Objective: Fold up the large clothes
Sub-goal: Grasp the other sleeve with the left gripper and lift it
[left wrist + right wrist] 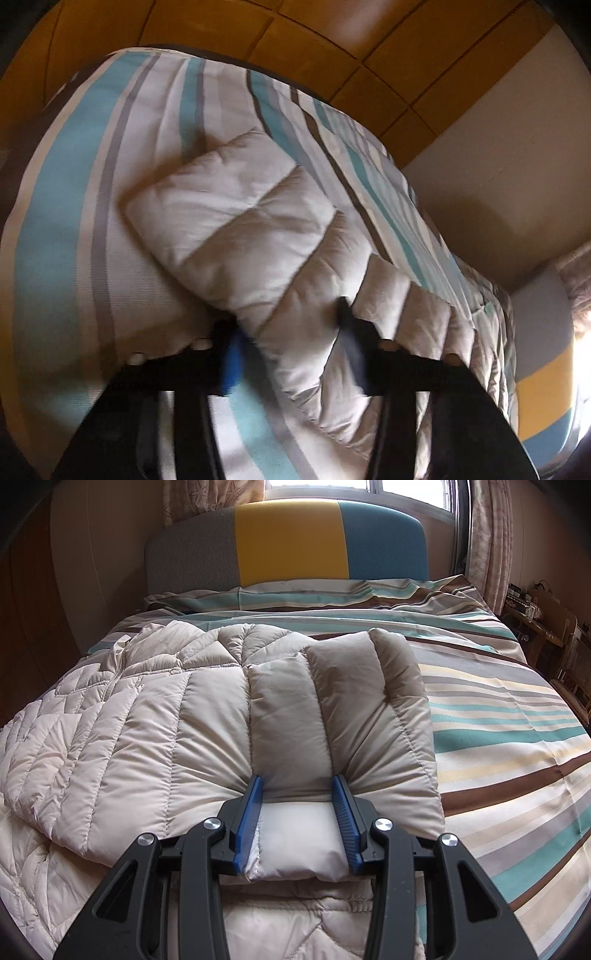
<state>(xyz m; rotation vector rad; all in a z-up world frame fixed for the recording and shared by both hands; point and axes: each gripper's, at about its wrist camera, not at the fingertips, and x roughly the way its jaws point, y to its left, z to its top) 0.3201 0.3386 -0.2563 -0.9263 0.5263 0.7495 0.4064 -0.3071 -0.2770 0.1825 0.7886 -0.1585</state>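
The puffy coat [207,716] lies on the striped bed [517,716]. The right gripper [297,805] pinches a folded sleeve tight, and the left gripper [288,332] squeezes another padded part (blurry there). Next, I think, both lift and fold it over together.

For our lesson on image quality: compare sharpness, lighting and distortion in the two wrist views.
Left wrist view: motion-blurred, dim, tilted; the left claw smears around the puffer jacket. Right wrist view: sharp; the window glares white, and fisheye curves the striped bedspread.
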